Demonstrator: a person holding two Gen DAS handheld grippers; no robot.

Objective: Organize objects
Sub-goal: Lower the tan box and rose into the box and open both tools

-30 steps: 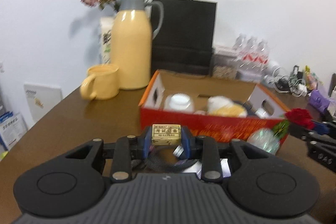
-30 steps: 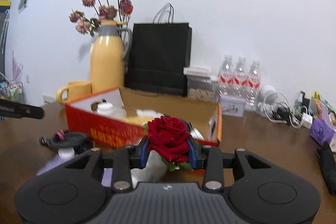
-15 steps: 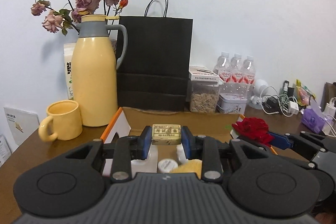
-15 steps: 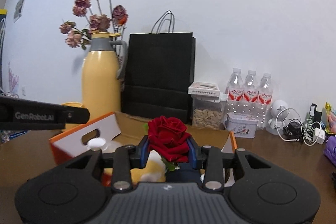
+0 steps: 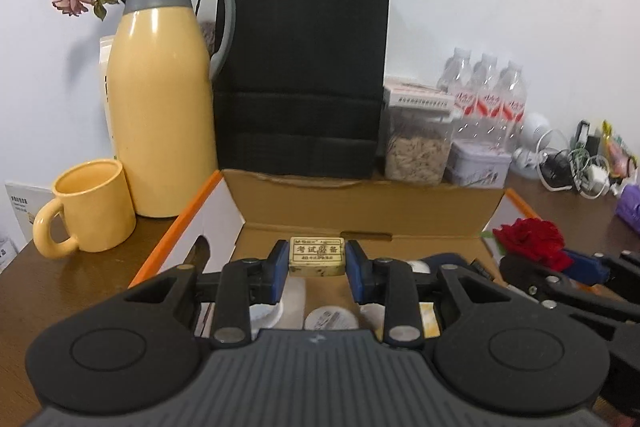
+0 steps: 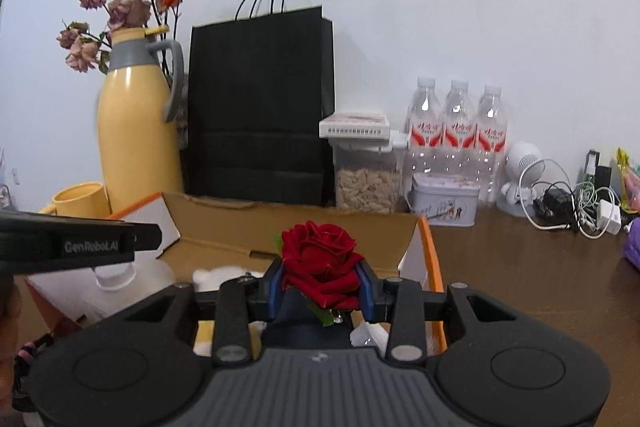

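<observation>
Left gripper [image 5: 317, 269]: pinches a small yellowed eraser [image 5: 317, 255] between its blue pads, above the open cardboard box [image 5: 360, 207].
Right gripper [image 6: 319, 287]: clamps a red rose [image 6: 318, 259] over the same box.
Behind box: black paper bag [image 5: 302, 67], yellow jug [image 5: 160, 99].

An open cardboard box [image 5: 360, 207] is set on the table [image 5: 60, 287]. Behind it a paper bag [image 5: 304, 67] is stood against the wall. Left of the bag a jug [image 5: 160, 115] is placed, with a mug [image 5: 92, 207] before it. Right of the bag a jar [image 5: 416, 147] is found, then a tin [image 5: 476, 167], with three bottles [image 6: 456, 131] behind. Cables [image 6: 568, 203] are piled farther right.
</observation>
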